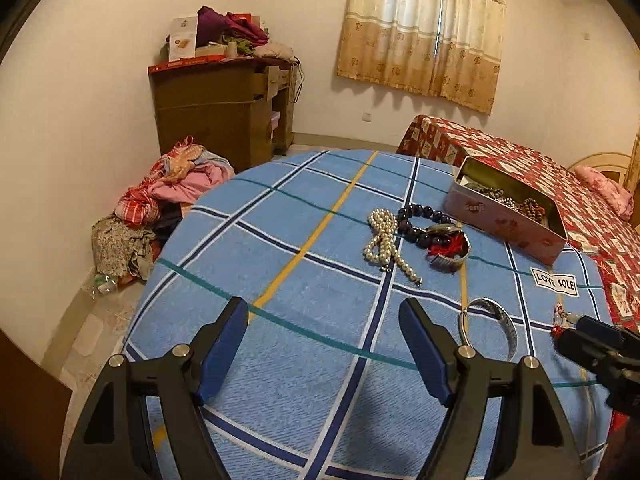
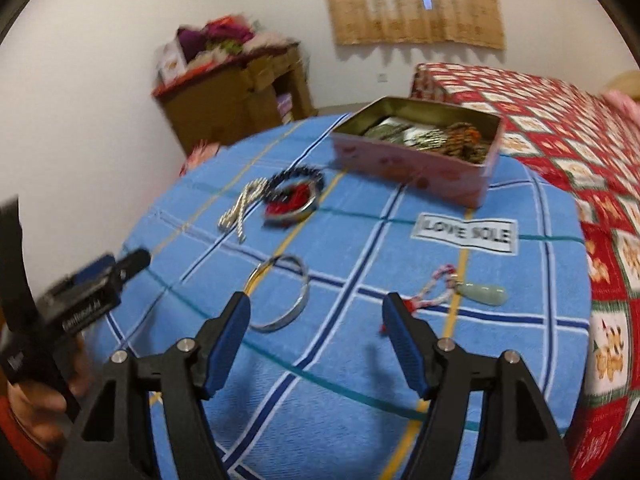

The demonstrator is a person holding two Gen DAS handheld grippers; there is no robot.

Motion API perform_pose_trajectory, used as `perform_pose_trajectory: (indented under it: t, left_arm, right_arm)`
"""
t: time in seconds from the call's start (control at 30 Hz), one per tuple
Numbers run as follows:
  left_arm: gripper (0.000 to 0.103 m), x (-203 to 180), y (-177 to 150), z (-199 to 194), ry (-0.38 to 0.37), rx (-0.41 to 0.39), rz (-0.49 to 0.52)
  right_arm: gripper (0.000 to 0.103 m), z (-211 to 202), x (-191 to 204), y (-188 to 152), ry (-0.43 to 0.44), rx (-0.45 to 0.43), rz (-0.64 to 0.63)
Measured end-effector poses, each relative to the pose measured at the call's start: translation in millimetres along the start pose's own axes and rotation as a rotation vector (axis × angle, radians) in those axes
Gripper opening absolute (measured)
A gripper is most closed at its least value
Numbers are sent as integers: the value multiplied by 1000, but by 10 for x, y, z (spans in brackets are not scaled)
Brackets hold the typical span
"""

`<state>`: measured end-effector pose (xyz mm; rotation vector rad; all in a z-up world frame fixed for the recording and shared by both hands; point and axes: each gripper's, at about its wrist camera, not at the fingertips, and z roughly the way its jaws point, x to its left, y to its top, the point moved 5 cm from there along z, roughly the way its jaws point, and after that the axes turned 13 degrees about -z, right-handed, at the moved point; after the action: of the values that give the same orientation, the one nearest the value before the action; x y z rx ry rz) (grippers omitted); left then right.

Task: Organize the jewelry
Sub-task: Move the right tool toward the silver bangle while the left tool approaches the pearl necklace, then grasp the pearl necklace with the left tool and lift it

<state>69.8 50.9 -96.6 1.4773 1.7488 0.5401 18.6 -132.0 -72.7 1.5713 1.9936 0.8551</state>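
Observation:
A pink tin box (image 1: 500, 216) (image 2: 416, 160) with several pieces of jewelry inside stands at the far right of the blue checked cloth. A pearl necklace (image 1: 386, 242) (image 2: 244, 206), a dark bead bracelet (image 1: 416, 220) (image 2: 298, 178) and a watch with red thread (image 1: 448, 246) (image 2: 290, 204) lie near it. A silver bangle (image 1: 494, 326) (image 2: 284, 296) lies closer. A jade pendant on a red-white cord (image 2: 482, 294) lies to the right. My left gripper (image 1: 324, 336) is open and empty above the cloth. My right gripper (image 2: 316, 328) is open and empty between the bangle and the pendant.
The round table (image 1: 280, 220) drops off at its left edge. A bed with a red quilt (image 1: 540, 172) (image 2: 560, 112) stands on the right. A cabinet (image 1: 224, 112) and a heap of clothes (image 1: 168, 196) are by the far wall.

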Motion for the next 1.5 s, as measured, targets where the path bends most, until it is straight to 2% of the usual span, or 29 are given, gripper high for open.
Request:
perform_pose_trajectory:
  t: [0.2, 0.27, 0.33, 0.43, 0.47, 0.53, 0.57, 0.77, 0.9, 1.0, 1.17, 1.3, 1.37, 1.43, 1.47, 1.5]
  left_arm:
    - [78, 33, -10, 27, 9, 32, -1]
    - [78, 61, -11, 56, 0, 67, -33]
    - [78, 89, -6, 80, 8, 82, -49]
    - [78, 94, 6, 69, 40, 57, -7]
    - [78, 85, 12, 65, 47, 51, 9]
    - [78, 83, 30, 78, 55, 50, 33]
    - [78, 91, 42, 88, 56, 53, 30]
    - [78, 99, 157, 218, -39, 142, -56]
    - [78, 42, 255, 292, -73, 157, -82]
    - [78, -123, 338, 372, -79, 145, -23]
    - [78, -336, 430, 531, -89, 139, 39]
    - [78, -454, 466, 847, -70, 188, 40]
    - [78, -515, 446, 1035, -64, 226, 38]
    - [78, -569, 412, 1208, -46, 256, 47]
    - [77, -582, 395, 1268, -34, 264, 53]
    - [72, -604, 400, 1291, -18, 239, 75]
  right_arm:
    - [71, 247, 15, 188, -15, 41, -42]
    - [61, 372, 47, 218, -31, 83, -75]
    - [55, 504, 87, 219, -42, 125, -104]
    - [45, 683, 104, 134, -39, 201, -97]
    - [44, 687, 113, 121, -54, 191, -104]
    - [30, 704, 146, 102, -65, 192, -135]
    - [13, 712, 149, 97, -59, 193, -137]
    - [6, 642, 41, 103, 3, 157, -66]
    - [6, 353, -4, 297, 64, 43, -3]
    - [6, 156, 16, 468, 74, -31, 2]
    - [9, 126, 16, 507, 88, -68, 5]
    - [23, 197, -9, 401, 107, -37, 42]
    - [41, 166, -37, 353, 109, -37, 55]
    - [52, 124, -65, 341, 103, -49, 63]
    - [53, 103, -80, 340, 99, -57, 64]
    - [53, 86, -98, 345, 95, -62, 65]
